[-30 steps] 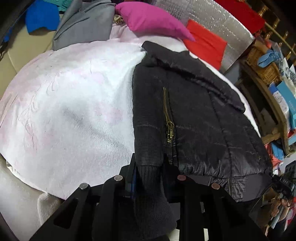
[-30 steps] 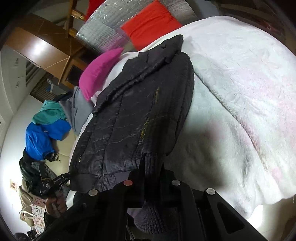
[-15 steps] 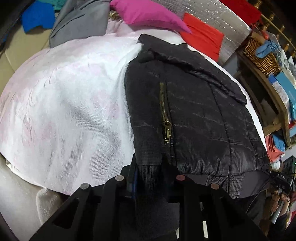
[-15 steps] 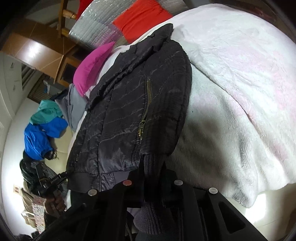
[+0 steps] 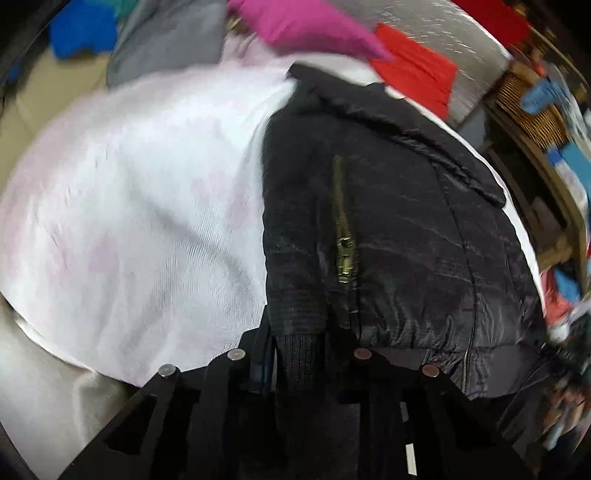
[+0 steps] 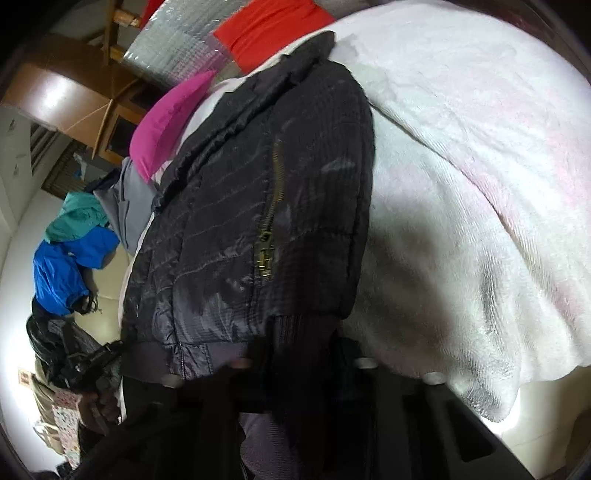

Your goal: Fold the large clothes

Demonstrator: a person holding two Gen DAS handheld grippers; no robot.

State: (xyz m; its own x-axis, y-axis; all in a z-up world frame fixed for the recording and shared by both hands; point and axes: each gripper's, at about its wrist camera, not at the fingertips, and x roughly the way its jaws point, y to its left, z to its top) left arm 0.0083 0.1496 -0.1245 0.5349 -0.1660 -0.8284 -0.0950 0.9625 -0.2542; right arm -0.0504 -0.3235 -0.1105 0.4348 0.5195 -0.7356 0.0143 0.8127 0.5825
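A black quilted jacket [image 5: 406, 240] lies front up on a white and pink blanket [image 5: 129, 221], collar away from me. A brass zip [image 5: 343, 243] runs down its near panel. My left gripper [image 5: 299, 345] pinches a ribbed knit cuff [image 5: 299, 360] at the jacket's lower left corner, and its jaws are closing tighter on it. In the right wrist view the same jacket [image 6: 229, 229] and a zip [image 6: 267, 243] fill the middle. My right gripper [image 6: 301, 345] is shut on a ribbed cuff [image 6: 303, 328] at the lower right corner. The fingers there are dark and blurred.
A pink pillow [image 5: 306, 26], red cushion [image 5: 417, 70] and grey garment [image 5: 166, 40] lie past the collar. Wicker basket and shelves [image 5: 535, 110] stand on the right. Blue and teal clothes [image 6: 70, 266] are piled at left, below them a hand with a dark device [image 6: 99, 373].
Both views have come lower and closer over the jacket, most clearly the right one. The left view is now blurred. Each gripper keeps its hold on a ribbed cuff.
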